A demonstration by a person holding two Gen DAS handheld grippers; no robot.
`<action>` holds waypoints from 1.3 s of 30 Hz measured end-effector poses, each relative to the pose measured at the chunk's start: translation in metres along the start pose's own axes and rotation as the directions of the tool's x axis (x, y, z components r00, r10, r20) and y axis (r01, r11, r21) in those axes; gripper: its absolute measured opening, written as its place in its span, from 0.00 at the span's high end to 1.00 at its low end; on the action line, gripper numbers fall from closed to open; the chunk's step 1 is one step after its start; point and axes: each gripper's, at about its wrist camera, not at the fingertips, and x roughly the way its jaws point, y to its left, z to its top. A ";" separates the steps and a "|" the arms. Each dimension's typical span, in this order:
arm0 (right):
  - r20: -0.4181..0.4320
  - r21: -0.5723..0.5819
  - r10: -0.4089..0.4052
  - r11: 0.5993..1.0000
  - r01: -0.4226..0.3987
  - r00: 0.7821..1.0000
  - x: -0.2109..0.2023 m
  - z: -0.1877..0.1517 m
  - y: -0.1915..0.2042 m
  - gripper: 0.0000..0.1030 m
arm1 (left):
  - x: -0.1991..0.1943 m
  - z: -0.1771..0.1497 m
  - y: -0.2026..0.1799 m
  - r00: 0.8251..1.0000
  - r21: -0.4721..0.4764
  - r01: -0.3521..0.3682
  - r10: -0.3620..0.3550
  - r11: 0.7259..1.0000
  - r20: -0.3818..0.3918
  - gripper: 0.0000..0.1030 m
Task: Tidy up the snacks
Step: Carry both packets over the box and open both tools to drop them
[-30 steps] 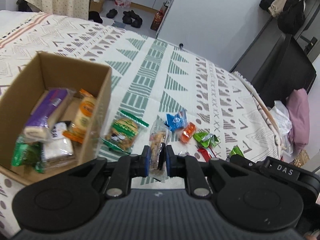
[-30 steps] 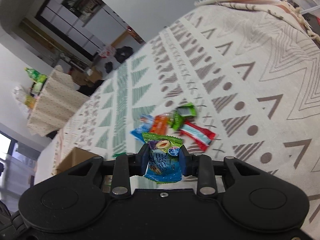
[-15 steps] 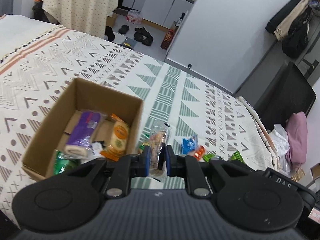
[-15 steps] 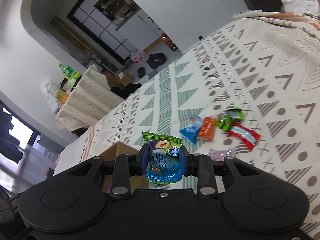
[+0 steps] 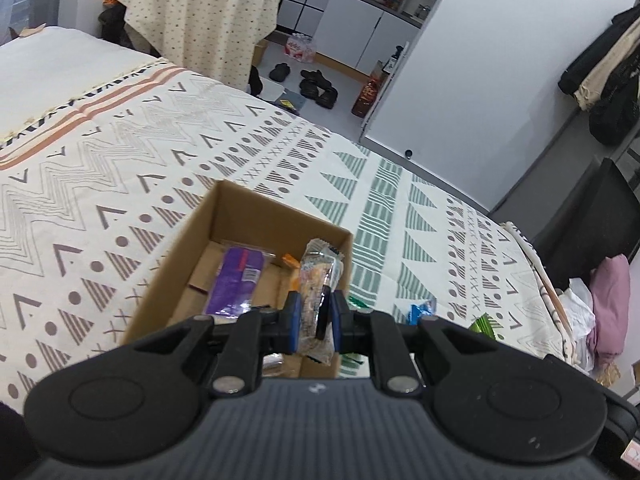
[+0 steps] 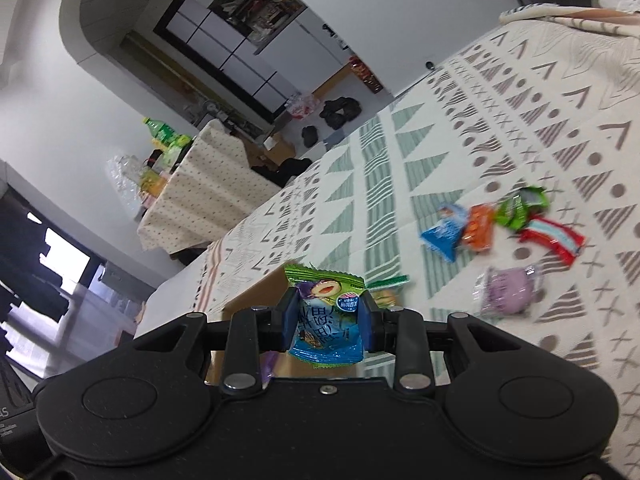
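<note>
Covering most of both views, the bed point(image 5: 120, 168) with its patterned spread carries everything. Next in size, the cardboard box point(image 5: 176, 256) sits at the centre of the left wrist view, open at the top, with a purple packet point(image 5: 236, 280) and other snacks already inside.

Low in that frame, the left gripper point(image 5: 314, 316) has its jaws clamped on a clear-wrapped snack bar point(image 5: 318, 280), which hangs over the box's right side, just inside the far-right wall. Low in the right wrist view, the right gripper point(image 6: 325, 320) has its jaws clamped on a blue and green snack packet point(image 6: 325, 316), with a corner of the box showing just behind it.

Smallest are the loose sweets to the right of that view: a blue packet point(image 6: 442, 236), an orange one point(image 6: 478, 228), a green one point(image 6: 520, 208), a red one point(image 6: 554, 236) and a pale purple one point(image 6: 508, 290), all lying on the bed well apart from the box.

The step in hand looks like dropping both held snacks into the box. To do it well, bring each packet clearly inside the walls, lower it near the contents, then part the jaws, one hand at a time, so neither wrapper catches the rim.
</note>
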 end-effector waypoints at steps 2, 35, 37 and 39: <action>-0.003 -0.017 0.011 1.000 -0.011 1.000 0.004 -0.004 0.009 0.70 | 0.000 0.002 0.006 1.000 -0.007 -0.005 0.005 1.000 0.001 0.86; -0.103 -0.176 0.057 0.982 -0.074 0.993 0.043 -0.038 0.065 0.51 | 0.024 0.010 0.054 0.996 -0.058 -0.088 0.086 0.994 -0.038 0.31; -0.099 -0.160 0.058 0.984 -0.073 0.993 0.039 -0.035 0.063 0.50 | 0.020 0.010 0.051 0.996 -0.051 -0.091 0.090 0.995 -0.026 0.28; -0.092 -0.156 0.048 0.986 -0.062 0.995 0.035 -0.032 0.061 0.45 | 0.017 0.010 0.047 0.996 -0.042 -0.089 0.088 0.995 -0.020 0.26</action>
